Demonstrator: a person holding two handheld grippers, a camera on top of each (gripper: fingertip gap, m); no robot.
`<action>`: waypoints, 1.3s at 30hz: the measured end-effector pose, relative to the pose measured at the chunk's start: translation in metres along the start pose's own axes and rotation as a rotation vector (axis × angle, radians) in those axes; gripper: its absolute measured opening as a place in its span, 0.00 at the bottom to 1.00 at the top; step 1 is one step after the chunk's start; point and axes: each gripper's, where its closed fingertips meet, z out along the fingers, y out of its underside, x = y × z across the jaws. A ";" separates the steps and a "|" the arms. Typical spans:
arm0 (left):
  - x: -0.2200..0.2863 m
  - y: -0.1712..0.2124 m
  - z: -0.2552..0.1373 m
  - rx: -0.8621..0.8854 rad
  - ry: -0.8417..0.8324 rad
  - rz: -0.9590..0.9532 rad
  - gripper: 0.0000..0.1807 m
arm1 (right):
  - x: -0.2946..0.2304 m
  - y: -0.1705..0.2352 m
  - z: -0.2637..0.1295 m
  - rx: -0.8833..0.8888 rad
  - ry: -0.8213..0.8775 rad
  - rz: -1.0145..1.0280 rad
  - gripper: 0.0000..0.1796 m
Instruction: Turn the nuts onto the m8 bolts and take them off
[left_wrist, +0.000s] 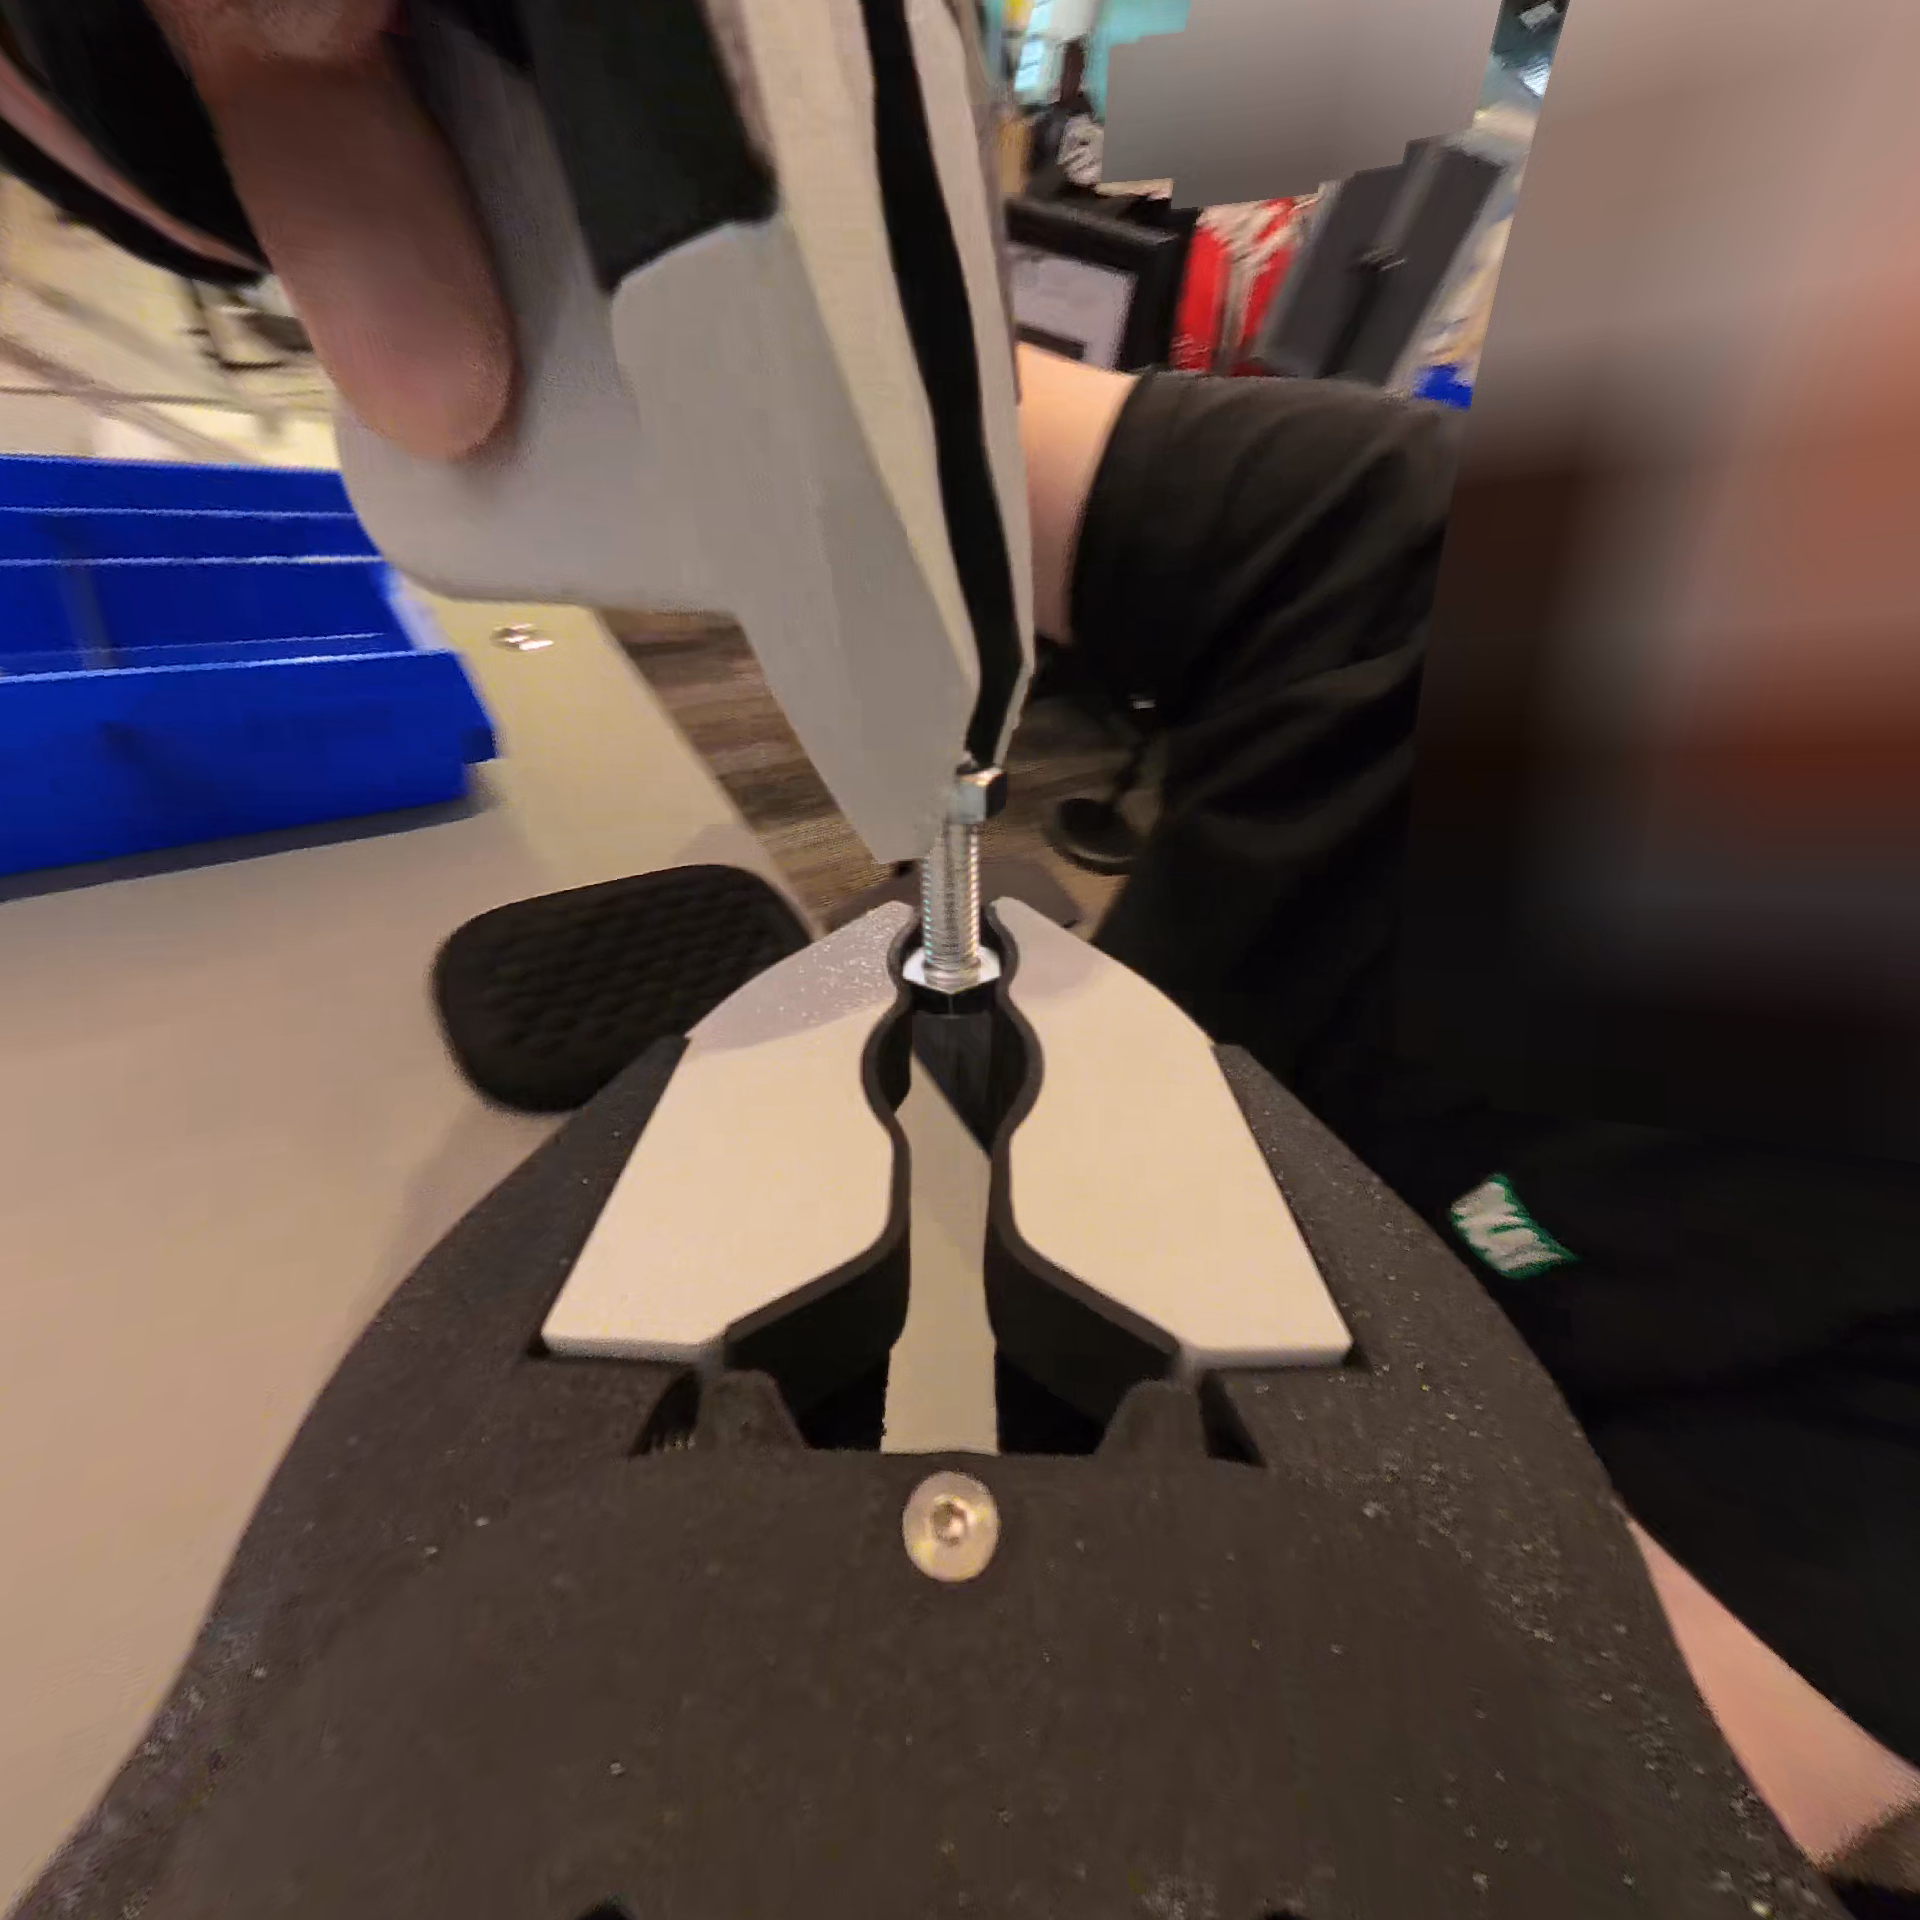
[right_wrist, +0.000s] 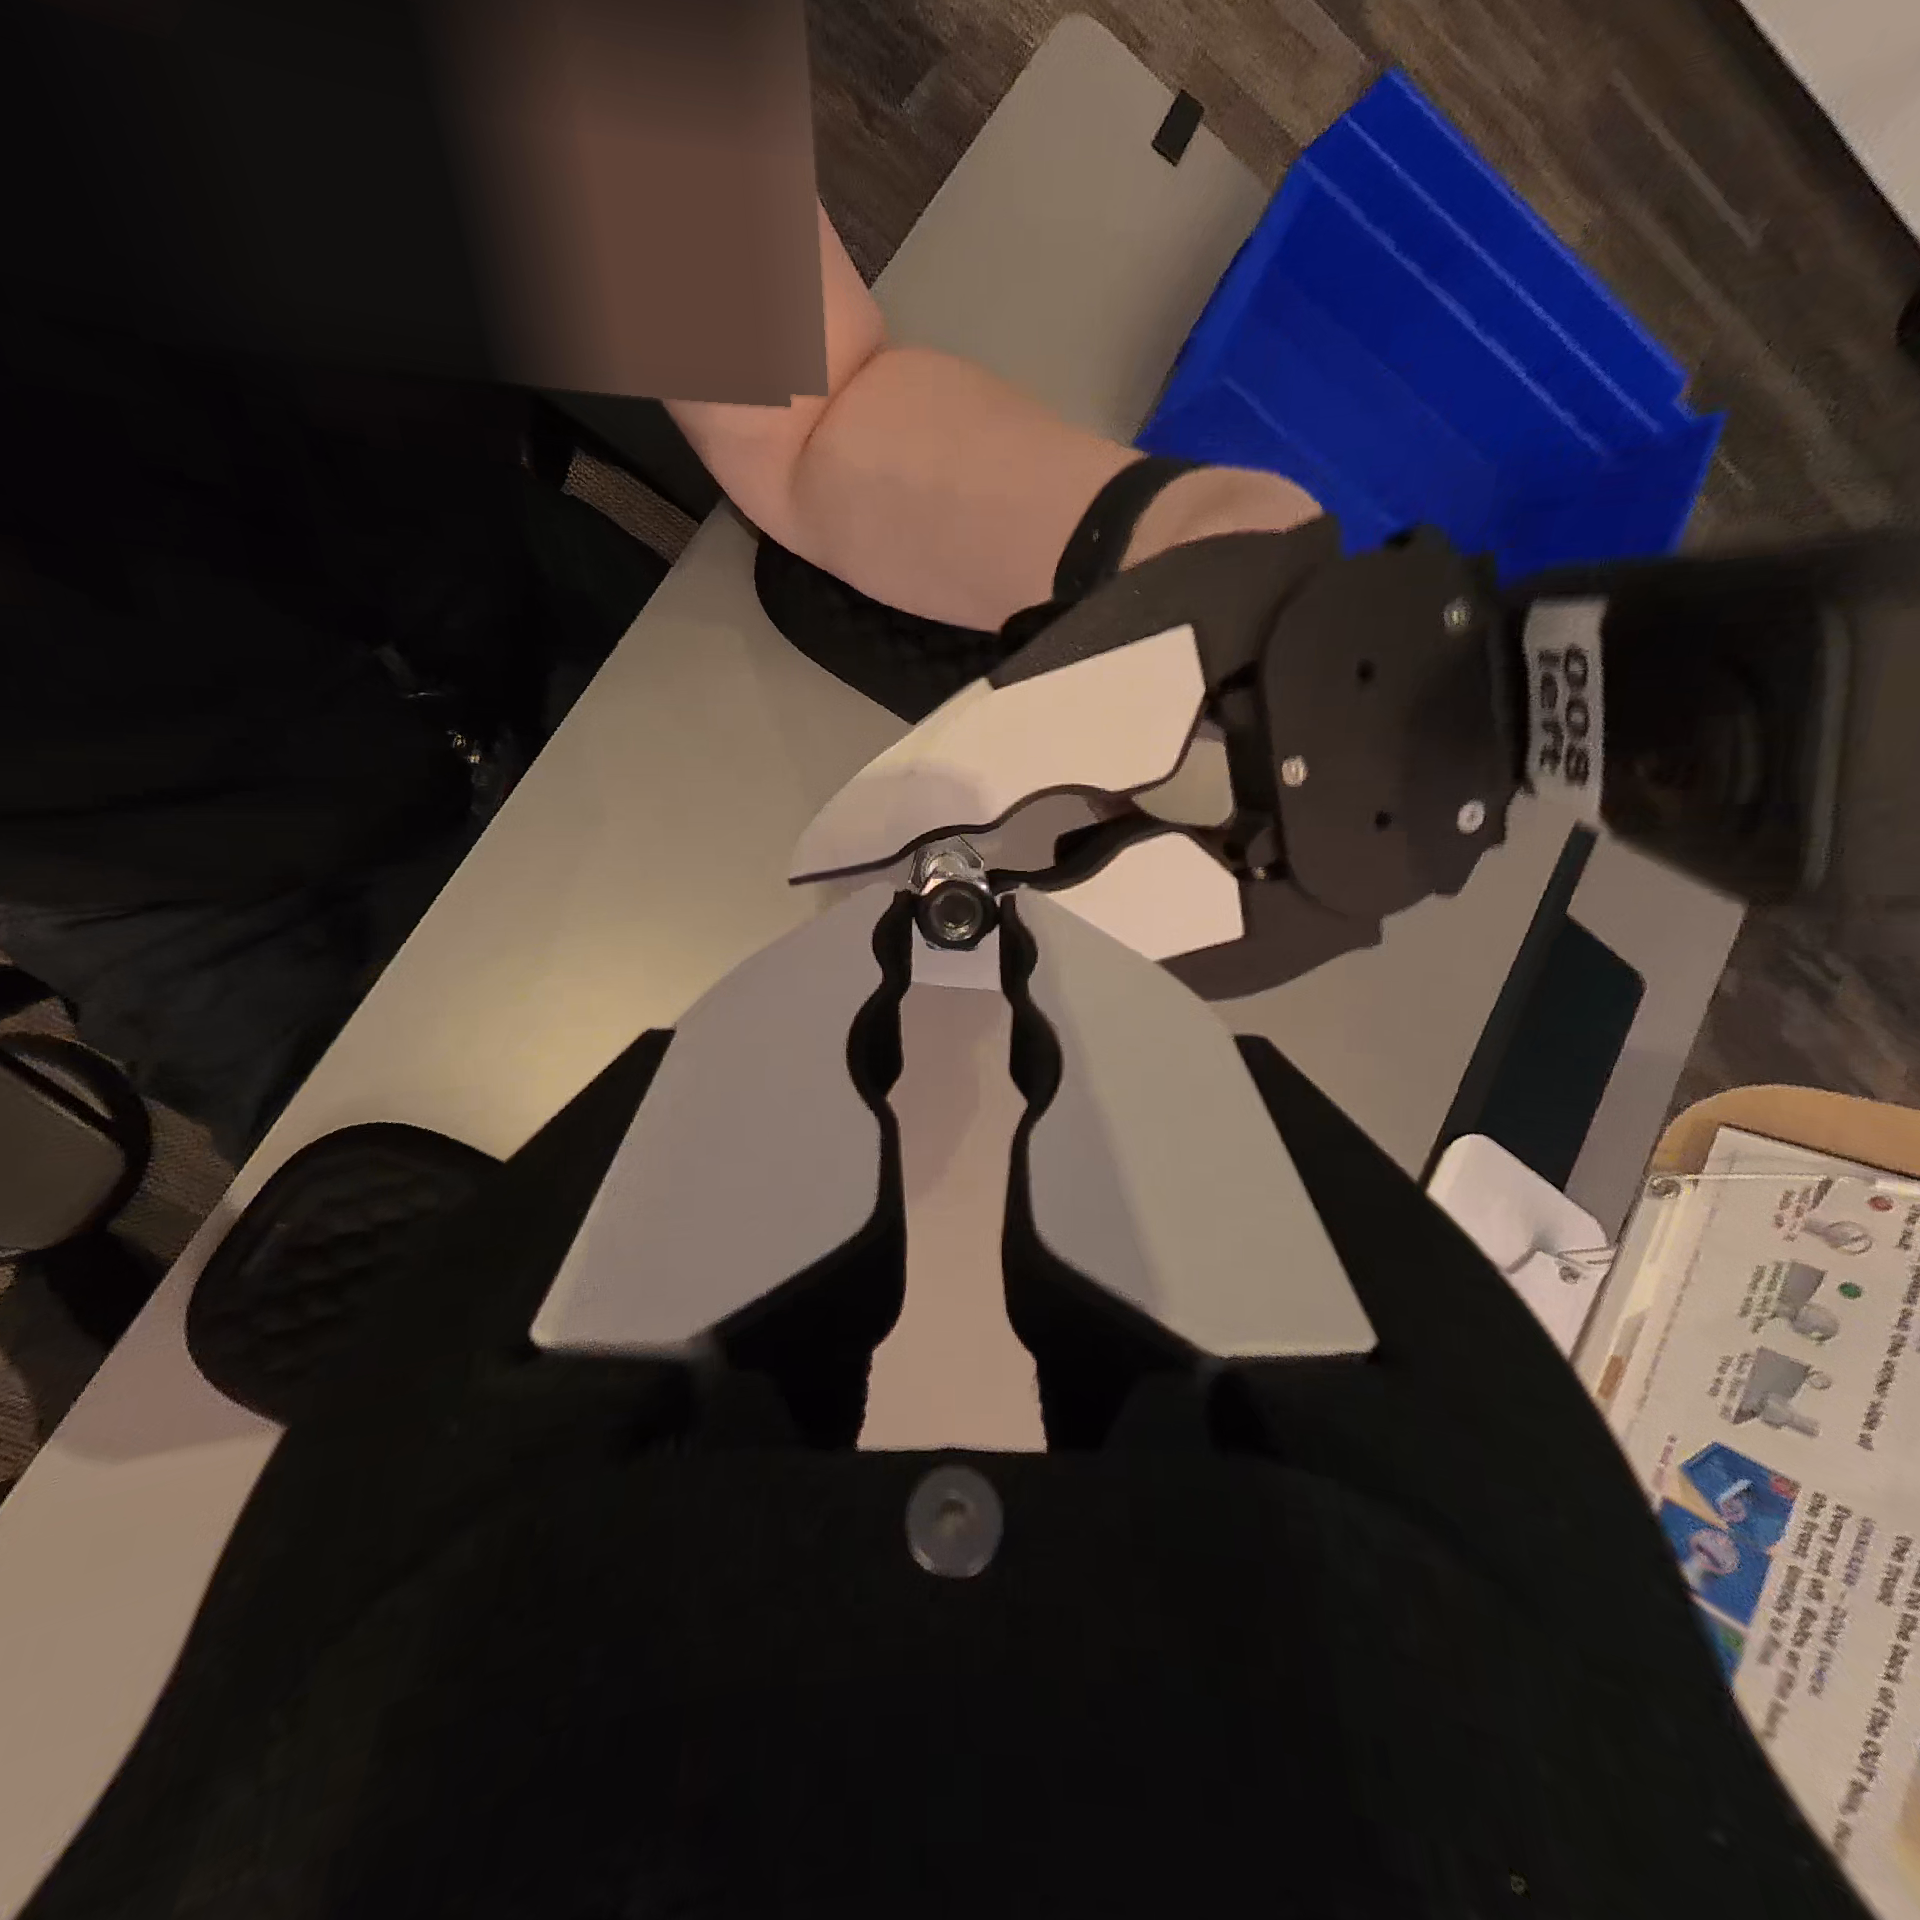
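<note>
1. The left gripper (left_wrist: 951, 961) has its jaws closed on the lower end of an upright m8 bolt (left_wrist: 943, 914), held above the surface (left_wrist: 208, 1039).
2. The right gripper (left_wrist: 971, 779) comes down from above, jaws pinched on the nut (left_wrist: 982, 798) at the bolt's upper end; its own view looks straight down the bolt (right_wrist: 951, 914).
3. To do this step well, the nut should probably stay square to the thread and turn in short twists, the left grip firm so the bolt cannot spin.
4. A black mesh pad (left_wrist: 613, 977) lies on the pale surface just beyond the left gripper.
5. A blue bin (left_wrist: 208, 665) sits farther off, a printed instruction sheet (right_wrist: 1766, 1351) to one side.
6. Beyond, wood-look floor (right_wrist: 1039, 83) and blurred office clutter.
</note>
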 end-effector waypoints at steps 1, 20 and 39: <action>0.005 0.000 0.001 0.006 0.050 -0.001 0.05 | -0.002 -0.003 0.001 0.001 -0.001 -0.011 0.09; 0.063 0.017 0.010 -0.027 0.580 0.018 0.06 | -0.030 -0.035 0.021 0.041 -0.079 -0.135 0.09; 0.069 0.018 0.015 -0.039 0.653 0.011 0.06 | -0.037 -0.039 0.021 0.010 -0.112 -0.167 0.09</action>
